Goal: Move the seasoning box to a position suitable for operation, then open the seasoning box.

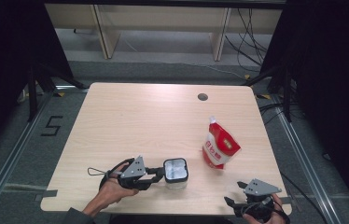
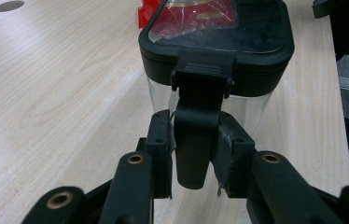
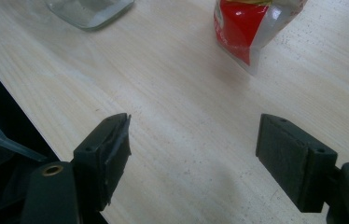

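The left claw (image 2: 195,154) has its two pads set narrow on either side of the black latch tab (image 2: 196,135) that hangs down the side of a clear container (image 1: 176,173) with a black lid (image 2: 219,44); the pads (image 2: 161,140) sit against or just beside the tab, and a hairline of light on the left side leaves it unclear whether they press firmly. The tab's long axis runs straight down from the lid's hinge toward the surface (image 1: 154,116), so the claw meets it level, from the container's left side in the high view. The container stands upright near the near edge of the surface, left of centre, with the left hand (image 1: 112,189) behind the claw. I judge that the coming move is to swing this tab outward and up to free the lid, which calls for room to the left and above; both look open. The right claw (image 1: 245,196) rests at the near right corner, its jaws standing wide with nothing between them, and it is well apart from the container. A red and white pouch (image 1: 220,147) stands to the right of the container, farther in, nearer to the right claw than to the left. The far half of the surface lies bare apart from a round cable hole (image 1: 203,97).
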